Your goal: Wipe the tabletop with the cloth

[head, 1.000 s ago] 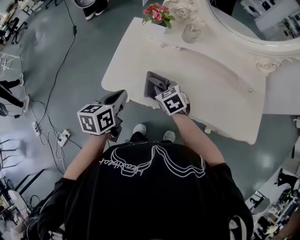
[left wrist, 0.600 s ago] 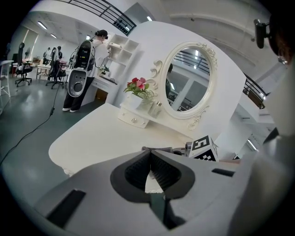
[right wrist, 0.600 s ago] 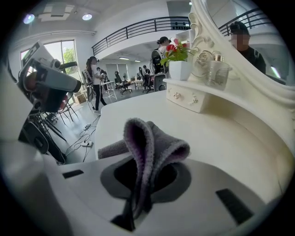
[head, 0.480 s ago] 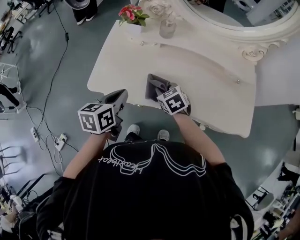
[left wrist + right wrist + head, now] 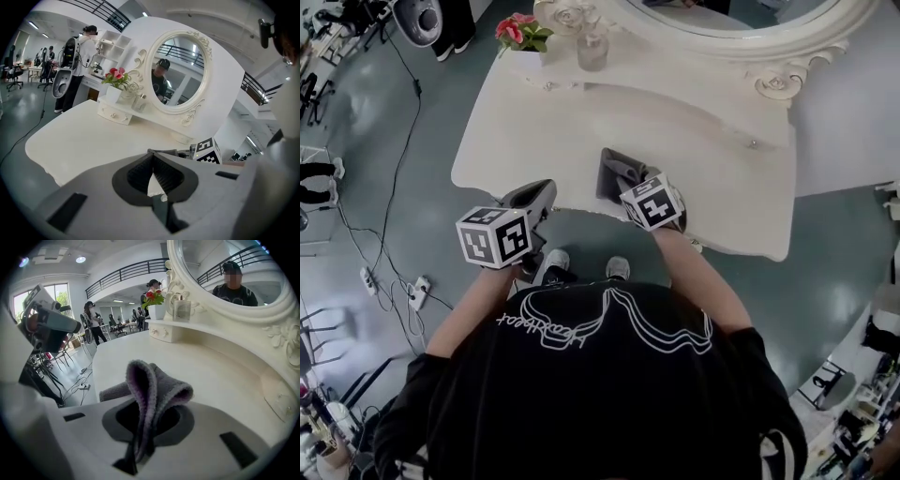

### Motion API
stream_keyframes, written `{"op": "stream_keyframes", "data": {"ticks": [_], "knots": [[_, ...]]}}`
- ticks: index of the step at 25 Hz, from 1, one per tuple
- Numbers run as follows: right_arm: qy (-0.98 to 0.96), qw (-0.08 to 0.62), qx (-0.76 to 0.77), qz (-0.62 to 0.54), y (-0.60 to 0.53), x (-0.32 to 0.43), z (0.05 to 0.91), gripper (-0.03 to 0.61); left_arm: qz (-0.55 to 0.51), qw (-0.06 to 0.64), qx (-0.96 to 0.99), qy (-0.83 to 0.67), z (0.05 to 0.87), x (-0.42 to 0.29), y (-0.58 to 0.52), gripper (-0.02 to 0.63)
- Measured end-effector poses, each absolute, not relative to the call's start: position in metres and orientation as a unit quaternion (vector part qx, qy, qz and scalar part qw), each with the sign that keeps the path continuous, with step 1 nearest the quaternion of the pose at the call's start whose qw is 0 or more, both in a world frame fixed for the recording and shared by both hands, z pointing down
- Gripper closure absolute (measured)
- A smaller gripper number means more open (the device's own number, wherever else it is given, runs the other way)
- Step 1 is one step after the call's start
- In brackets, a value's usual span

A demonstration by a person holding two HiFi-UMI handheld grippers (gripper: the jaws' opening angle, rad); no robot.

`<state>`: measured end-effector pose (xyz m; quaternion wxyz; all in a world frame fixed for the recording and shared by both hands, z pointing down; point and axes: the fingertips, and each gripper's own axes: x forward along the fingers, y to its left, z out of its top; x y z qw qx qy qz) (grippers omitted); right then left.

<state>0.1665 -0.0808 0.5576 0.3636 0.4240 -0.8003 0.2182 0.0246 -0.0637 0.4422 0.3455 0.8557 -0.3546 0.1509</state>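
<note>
1. Head view: high up, looking steeply down past the person's shoulders onto the counter [image 5: 544,131].
2. Left gripper view: low, just off the counter's near edge, facing the mirror [image 5: 180,70].
3. Right gripper view: close over the counter, facing the same mirror.

The cloth [image 5: 617,172] is on the worktop [image 5: 553,131], near its front edge. The flowers [image 5: 517,31] stand at the back left, left of the mirror [image 5: 741,19].

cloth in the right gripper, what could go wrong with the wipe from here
The cloth is pinched in a bunched fold by the right gripper, so a pass may clean only a narrow strip, or the fold may slip out. The flower pot and glass bottle stand at the back of the dressing table; a long sweep could knock them.
</note>
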Motion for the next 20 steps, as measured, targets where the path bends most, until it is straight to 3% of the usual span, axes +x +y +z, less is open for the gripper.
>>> {"op": "stream_keyframes", "data": {"ticks": [20], "knots": [[-0.767,0.354,0.481,0.233,-0.023,0.303,0.557,0.526,0.149,0.338,0.875,-0.313,0.445,0.133,-0.030,0.609]]}}
